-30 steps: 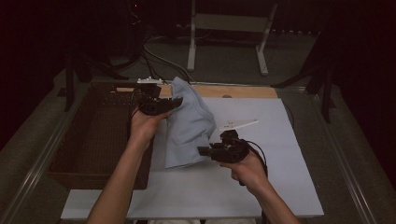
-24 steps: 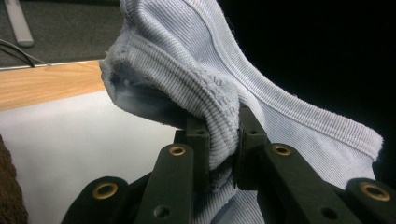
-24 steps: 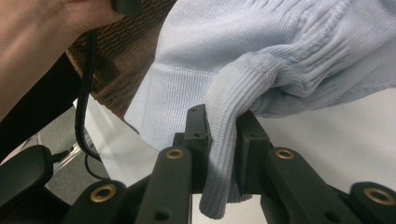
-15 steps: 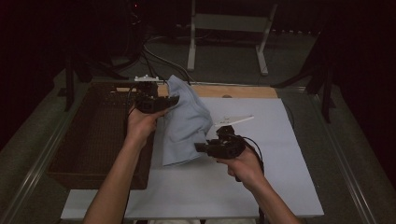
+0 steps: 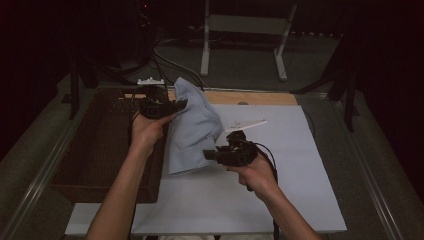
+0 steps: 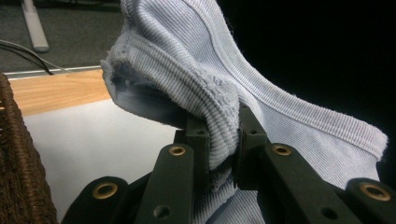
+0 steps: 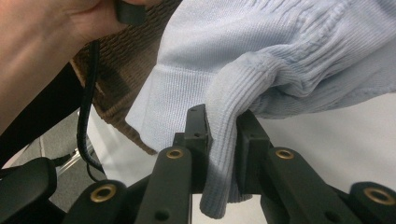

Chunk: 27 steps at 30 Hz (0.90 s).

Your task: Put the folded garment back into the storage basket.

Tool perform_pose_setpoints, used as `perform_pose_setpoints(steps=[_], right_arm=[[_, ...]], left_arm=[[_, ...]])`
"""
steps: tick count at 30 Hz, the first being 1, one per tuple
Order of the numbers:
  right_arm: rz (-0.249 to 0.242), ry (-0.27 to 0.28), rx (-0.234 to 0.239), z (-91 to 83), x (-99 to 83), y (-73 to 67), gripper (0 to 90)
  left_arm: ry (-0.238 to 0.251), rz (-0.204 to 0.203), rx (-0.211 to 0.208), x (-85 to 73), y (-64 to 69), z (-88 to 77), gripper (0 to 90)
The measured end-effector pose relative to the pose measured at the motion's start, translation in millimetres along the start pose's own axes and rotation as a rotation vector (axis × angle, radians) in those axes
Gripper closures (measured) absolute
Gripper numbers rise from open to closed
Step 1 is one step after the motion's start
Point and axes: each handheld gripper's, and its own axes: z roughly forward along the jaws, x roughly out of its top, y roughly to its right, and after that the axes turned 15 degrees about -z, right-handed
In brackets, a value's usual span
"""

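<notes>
A pale blue ribbed knit garment (image 5: pixel 192 125) hangs above the white table top, held up between both grippers. My left gripper (image 5: pixel 182 104) is shut on its upper ribbed edge (image 6: pixel 219 126) at the back left, next to the basket. My right gripper (image 5: pixel 207 155) is shut on a lower fold of the same garment (image 7: pixel 224 154), nearer the middle of the table. The rest of the cloth (image 7: pixel 280 56) droops between the two grips, and its bottom edge reaches down to the white board (image 5: pixel 280 190).
A dark brown wicker basket (image 5: pixel 100 150) stands at the left of the white board. A strip of bare wood (image 5: pixel 250 97) runs along the far edge. Metal stand legs (image 5: pixel 240 45) and cables (image 5: pixel 170 60) lie on the floor beyond.
Both hands have shifted slightly left with the garment. The cloth hangs a little more bunched between them.
</notes>
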Motion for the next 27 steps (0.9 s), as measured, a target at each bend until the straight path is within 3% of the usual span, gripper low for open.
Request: perform_pose_setpoints(steps=[27], right_arm=[[-0.021,0.002,0.007,14.3,23.1,-7.5,78.3]], left_arm=[[0.022,0.0,0.015,9.9,-8.1,-14.0,81.5]])
